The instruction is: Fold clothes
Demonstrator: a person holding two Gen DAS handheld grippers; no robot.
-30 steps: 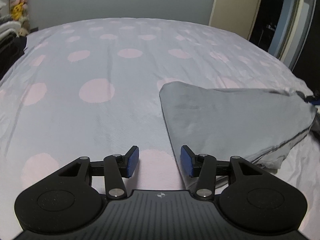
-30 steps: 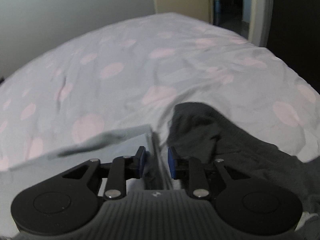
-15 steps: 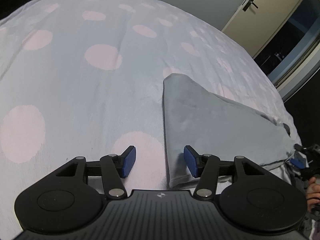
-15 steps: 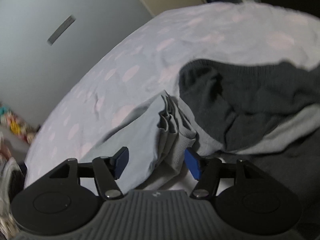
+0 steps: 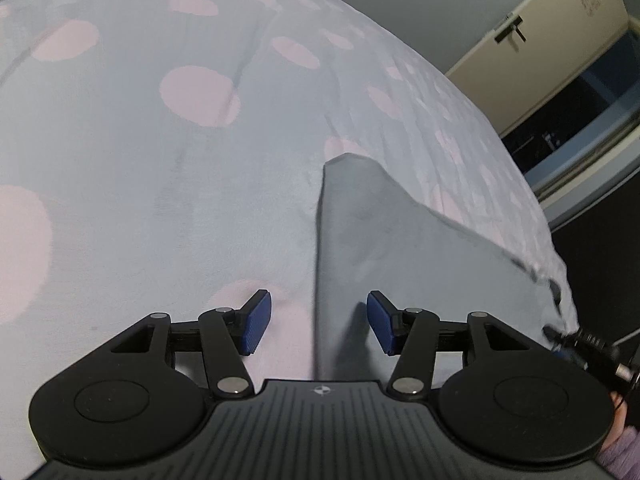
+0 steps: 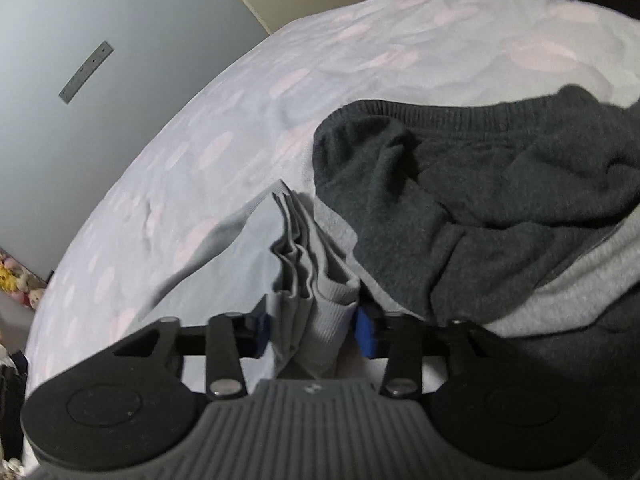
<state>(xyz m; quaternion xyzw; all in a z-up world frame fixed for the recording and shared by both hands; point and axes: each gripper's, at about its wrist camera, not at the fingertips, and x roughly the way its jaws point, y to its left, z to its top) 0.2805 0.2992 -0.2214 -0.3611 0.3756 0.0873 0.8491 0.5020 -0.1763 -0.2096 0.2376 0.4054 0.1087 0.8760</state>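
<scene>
Light grey garment [image 5: 404,264] lies folded on spotted bed [image 5: 160,160]: soft, limp, light. Left gripper [image 5: 316,326] apart astride its edge; right gripper [image 6: 312,330] closing around bunched ribbed end, best hold.

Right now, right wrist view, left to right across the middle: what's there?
Dotted bedspread → folded light grey garment with bunched edges between the closing jaws of the right gripper → dark grey sweater.
</scene>
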